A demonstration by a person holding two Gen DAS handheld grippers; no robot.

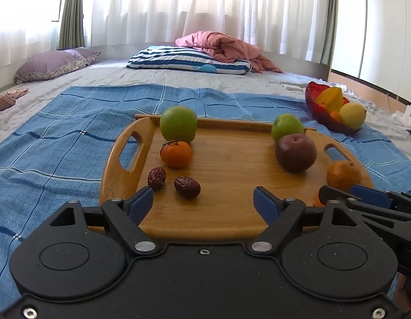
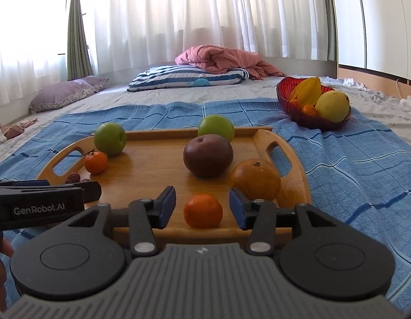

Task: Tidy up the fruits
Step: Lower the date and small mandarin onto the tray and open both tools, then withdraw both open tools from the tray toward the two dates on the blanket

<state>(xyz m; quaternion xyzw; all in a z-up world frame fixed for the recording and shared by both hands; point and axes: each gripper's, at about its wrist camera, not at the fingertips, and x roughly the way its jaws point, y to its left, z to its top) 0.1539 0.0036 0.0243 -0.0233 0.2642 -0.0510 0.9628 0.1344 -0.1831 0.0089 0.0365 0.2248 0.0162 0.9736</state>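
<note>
A wooden tray [image 1: 226, 212] [image 2: 152, 170] lies on a blue cloth on the bed. On it are two green apples [image 1: 178, 123] [image 1: 286, 127], a dark red apple [image 1: 296, 156] [image 2: 208, 155], a small mandarin [image 1: 176, 153] [image 2: 96, 162], a larger orange [image 1: 343, 175] [image 2: 255, 179], two red dates [image 1: 156, 178] [image 1: 187, 187] and a small mandarin [image 2: 202, 210]. My left gripper [image 1: 203, 202] is open over the tray's near edge, empty. My right gripper [image 2: 202, 208] is open with the small mandarin between its fingers, not touching.
A red glass bowl [image 1: 315, 106] [image 2: 288, 93] with star fruit, a yellow mango and small oranges stands on the cloth at the far right. A striped pillow [image 1: 189, 61], a pink quilt and a purple pillow [image 1: 51, 63] lie further back.
</note>
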